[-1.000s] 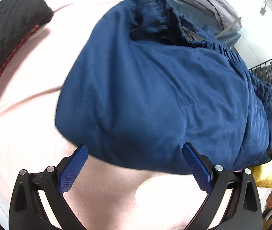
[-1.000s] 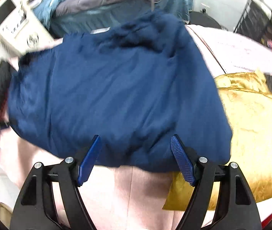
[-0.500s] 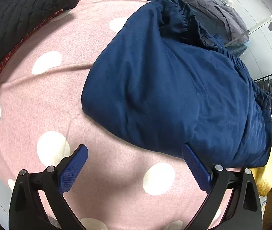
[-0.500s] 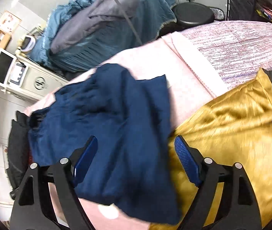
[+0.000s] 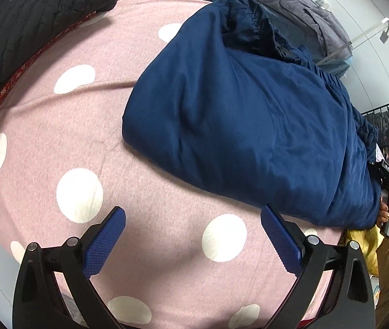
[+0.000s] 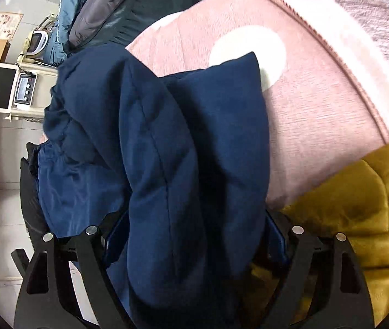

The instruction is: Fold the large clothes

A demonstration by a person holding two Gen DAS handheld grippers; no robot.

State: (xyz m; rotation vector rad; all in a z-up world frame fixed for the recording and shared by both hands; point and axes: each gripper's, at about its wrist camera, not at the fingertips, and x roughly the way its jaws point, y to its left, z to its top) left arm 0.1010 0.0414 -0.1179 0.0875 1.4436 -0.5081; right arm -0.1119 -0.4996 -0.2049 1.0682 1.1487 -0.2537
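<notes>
Garment folded, lying on dotted bed beside gold cloth. Left tongs apart, empty, now backed off the near edge. Right tongs dropped low, wide astride the end fold, not visibly pinching. Probably another fold next.

Open left claw near folded navy garment.

Cloth and shine
The navy garment is seen as soft matt cloth; the gold fabric is seen as shiny.
</notes>
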